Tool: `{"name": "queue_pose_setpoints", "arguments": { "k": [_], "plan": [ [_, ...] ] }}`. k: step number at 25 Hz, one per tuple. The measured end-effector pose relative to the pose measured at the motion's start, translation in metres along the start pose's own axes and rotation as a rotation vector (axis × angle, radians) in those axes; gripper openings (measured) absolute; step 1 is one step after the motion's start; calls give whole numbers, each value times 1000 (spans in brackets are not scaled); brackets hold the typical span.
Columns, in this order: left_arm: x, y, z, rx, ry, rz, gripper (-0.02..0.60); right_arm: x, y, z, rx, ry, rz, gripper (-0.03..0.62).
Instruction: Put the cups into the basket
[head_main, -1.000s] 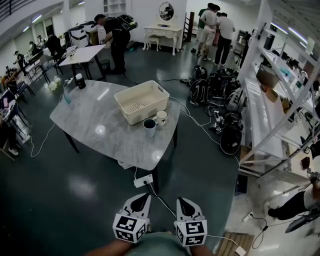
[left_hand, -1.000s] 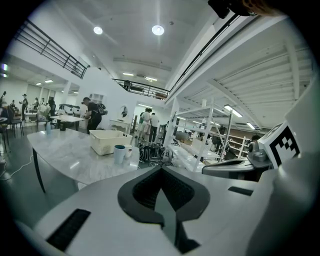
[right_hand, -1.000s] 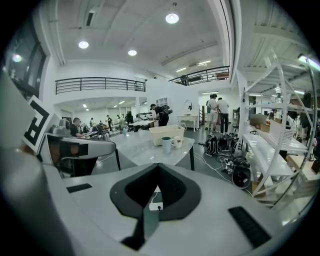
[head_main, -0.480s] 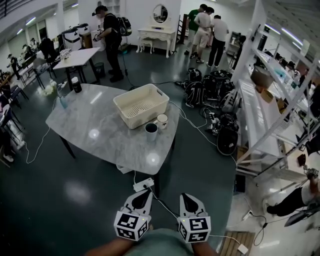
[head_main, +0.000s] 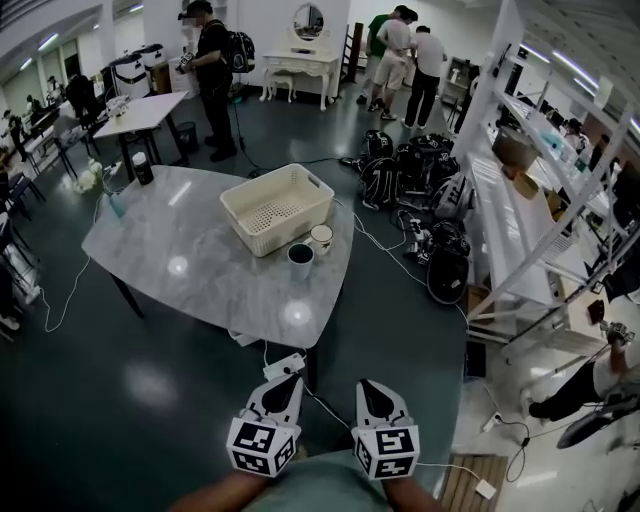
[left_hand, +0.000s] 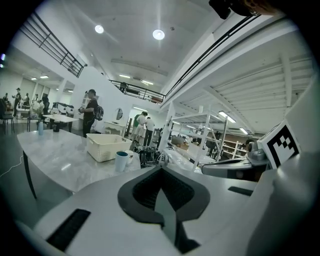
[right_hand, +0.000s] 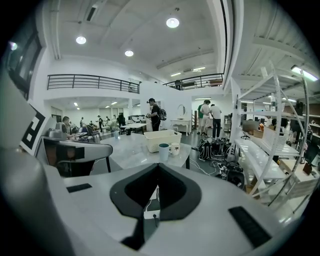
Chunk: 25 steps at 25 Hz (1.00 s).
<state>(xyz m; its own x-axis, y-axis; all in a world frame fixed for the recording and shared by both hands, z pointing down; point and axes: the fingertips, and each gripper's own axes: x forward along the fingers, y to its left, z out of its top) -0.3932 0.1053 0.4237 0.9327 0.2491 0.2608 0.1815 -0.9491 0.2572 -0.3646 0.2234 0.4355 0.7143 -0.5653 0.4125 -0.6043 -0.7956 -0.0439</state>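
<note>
On the pale marble desk (head_main: 180, 250), the cream perforated plastic basket (head_main: 285, 232) looks empty. Just right of it stand the dark blue cup (head_main: 300, 255) and the white mug (head_main: 321, 238), neither in yet. The left claw (head_main: 283, 388) and right claw (head_main: 368, 392) are closed on nothing, well short of the desk. No legible writing.

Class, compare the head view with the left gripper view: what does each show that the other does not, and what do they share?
Only the head view: the perforated floor of the basket, holding no cup, and the power strip on the floor. Only the left gripper view: ceiling lights and the balcony railing. Both: the marble table, the basket, and the blue cup and white cup standing beside it.
</note>
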Motion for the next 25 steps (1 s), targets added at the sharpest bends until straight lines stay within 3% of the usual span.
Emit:
{"name": "queue_pose_setpoints", "arguments": {
  "k": [11, 25],
  "plan": [
    [50, 19, 16, -30, -29, 65, 6, 51, -21, 20, -47, 6, 80, 12],
    [168, 26, 40, -38, -3, 181, 6, 142, -120, 49, -61, 35, 181, 12]
  ]
}}
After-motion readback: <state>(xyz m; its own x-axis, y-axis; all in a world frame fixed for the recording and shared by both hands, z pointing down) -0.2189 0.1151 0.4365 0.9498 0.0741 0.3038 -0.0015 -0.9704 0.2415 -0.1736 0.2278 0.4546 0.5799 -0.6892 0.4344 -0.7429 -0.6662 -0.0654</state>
